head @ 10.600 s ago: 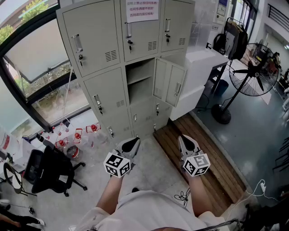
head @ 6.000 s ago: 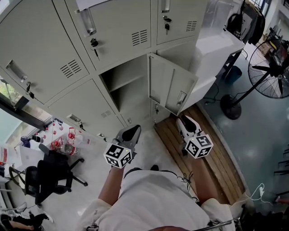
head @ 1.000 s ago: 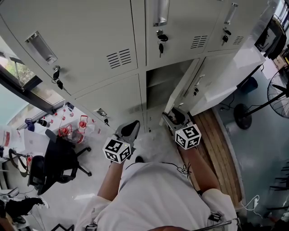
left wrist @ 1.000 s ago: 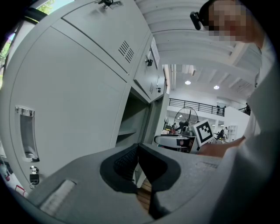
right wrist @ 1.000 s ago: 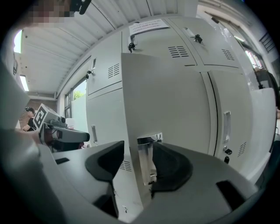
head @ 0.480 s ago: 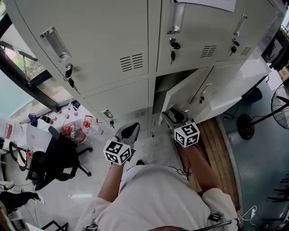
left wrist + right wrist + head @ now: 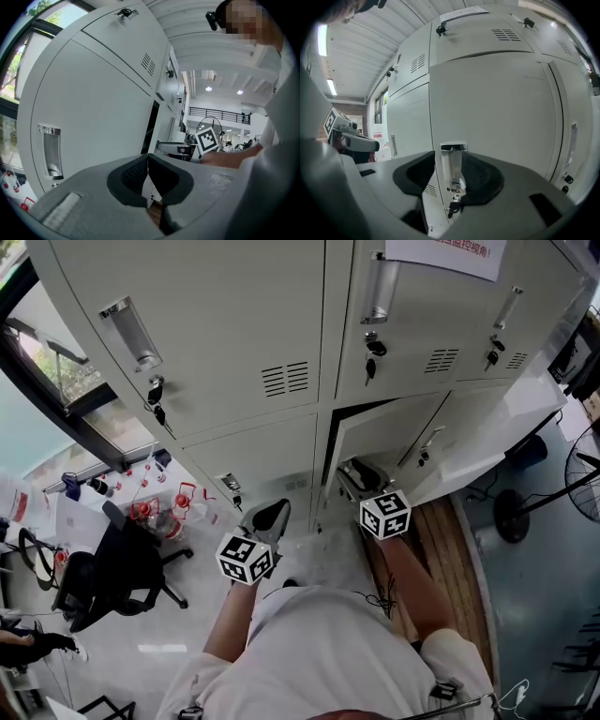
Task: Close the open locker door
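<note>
The grey locker door [image 7: 380, 437] in the middle row stands almost closed, with only a narrow dark gap [image 7: 330, 451] left at its hinge-side neighbour. My right gripper [image 7: 354, 476] is at the door's face. In the right gripper view its jaws [image 7: 450, 154] straddle the door's chrome handle [image 7: 453, 176] and are closing, the pads not pressing on it. My left gripper [image 7: 269, 516] hangs lower left of the door, in front of the neighbouring locker, shut with nothing between its pads [image 7: 147, 161].
Closed lockers with keys [image 7: 157, 393] surround the door. A black office chair [image 7: 112, 573] and red-capped bottles [image 7: 159, 512] are on the floor at left. A wooden platform [image 7: 441, 549], a white cabinet [image 7: 487, 437] and a fan [image 7: 562, 493] lie to the right.
The door has swung from partly open to nearly closed, with my right gripper moving along with it toward the lockers. The left gripper has stayed about where it was.
</note>
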A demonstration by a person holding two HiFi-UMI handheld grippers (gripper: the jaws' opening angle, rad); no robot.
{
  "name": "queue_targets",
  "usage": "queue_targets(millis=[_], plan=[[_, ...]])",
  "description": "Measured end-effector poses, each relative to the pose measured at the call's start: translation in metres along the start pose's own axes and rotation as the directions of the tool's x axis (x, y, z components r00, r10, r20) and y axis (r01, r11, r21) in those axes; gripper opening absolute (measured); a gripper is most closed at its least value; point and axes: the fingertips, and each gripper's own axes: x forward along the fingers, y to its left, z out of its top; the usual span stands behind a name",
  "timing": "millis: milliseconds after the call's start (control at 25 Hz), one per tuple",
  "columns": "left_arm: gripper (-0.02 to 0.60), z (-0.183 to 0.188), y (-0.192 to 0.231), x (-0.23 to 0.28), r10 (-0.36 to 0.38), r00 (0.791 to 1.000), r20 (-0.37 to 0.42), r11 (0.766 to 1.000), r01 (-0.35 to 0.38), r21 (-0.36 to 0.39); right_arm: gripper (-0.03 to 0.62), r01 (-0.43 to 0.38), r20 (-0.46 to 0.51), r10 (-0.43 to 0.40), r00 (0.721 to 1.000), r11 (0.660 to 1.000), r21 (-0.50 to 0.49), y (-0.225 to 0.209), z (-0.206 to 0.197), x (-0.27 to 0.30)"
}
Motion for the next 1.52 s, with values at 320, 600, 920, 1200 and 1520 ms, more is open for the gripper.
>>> queue_targets(millis=[320, 600, 920, 1200, 1520], plan=[[0.015, 0.003, 0.008, 0.001, 0.017, 1.000, 0.008, 1.000, -0.017, -0.004, 0.166, 0.013, -0.011, -0.013, 1.000, 1.000, -0.005, -0.008, 0.005, 0.018], [0.015, 0.001, 0.011, -0.001, 0.032, 0.999, 0.012, 0.999, -0.032, -0.011, 0.147, 0.023, -0.012, -0.023, 1.000, 1.000, 0.001, -0.015, 0.007, 0.029], [0.015, -0.001, 0.013, -0.006, 0.044, 0.999, 0.004, 0.999, -0.044, -0.014, 0.135, 0.034, -0.010, -0.033, 0.999, 0.999, 0.015, -0.018, 0.009, 0.034], [0.015, -0.003, 0.007, -0.008, 0.034, 0.999, -0.009, 0.999, -0.034, -0.014, 0.135, 0.041, -0.019, -0.040, 0.999, 0.999, 0.022, -0.015, 0.008, 0.023], [0.015, -0.006, -0.011, 0.005, -0.018, 1.000, -0.023, 1.000, 0.017, -0.019, 0.092, 0.081, -0.039, -0.080, 0.996, 0.997, 0.013, -0.010, 0.010, -0.020]])
